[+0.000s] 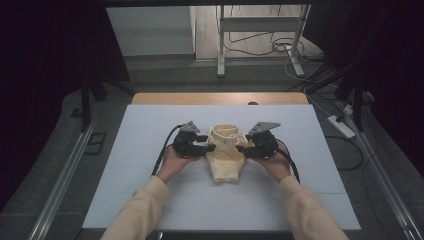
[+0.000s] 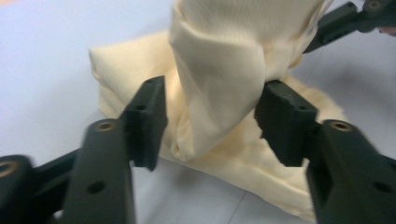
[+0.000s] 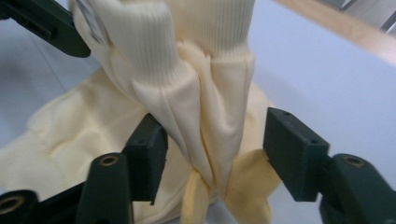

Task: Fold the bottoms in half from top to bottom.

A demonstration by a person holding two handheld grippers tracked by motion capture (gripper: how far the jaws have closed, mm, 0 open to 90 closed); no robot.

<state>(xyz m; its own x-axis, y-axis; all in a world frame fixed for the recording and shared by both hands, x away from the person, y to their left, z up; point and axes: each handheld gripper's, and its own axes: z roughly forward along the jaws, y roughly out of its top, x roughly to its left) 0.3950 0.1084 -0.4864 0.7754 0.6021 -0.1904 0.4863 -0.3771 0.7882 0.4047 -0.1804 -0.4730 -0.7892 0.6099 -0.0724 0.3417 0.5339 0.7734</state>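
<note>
A pale yellow knit garment (image 1: 226, 161) lies bunched in the middle of the white table cover (image 1: 150, 150), its ribbed collar (image 1: 223, 133) standing up at the far end. My left gripper (image 1: 210, 148) sits at its left side and my right gripper (image 1: 241, 148) at its right, both pointing inward. In the left gripper view the jaws (image 2: 210, 123) stand open around a raised fold of the garment (image 2: 219, 60), with a gap at the left pad. In the right gripper view the jaws (image 3: 215, 154) stand open around a gathered ribbed fold (image 3: 205, 93), with the right pad clear of it.
The table's wooden edge (image 1: 220, 98) shows at the back. Beyond it stand metal frame legs (image 1: 220, 45) with loose cables (image 1: 280, 47) on the floor. A power strip (image 1: 341, 126) lies on the floor at the right. Dark curtains hang on both sides.
</note>
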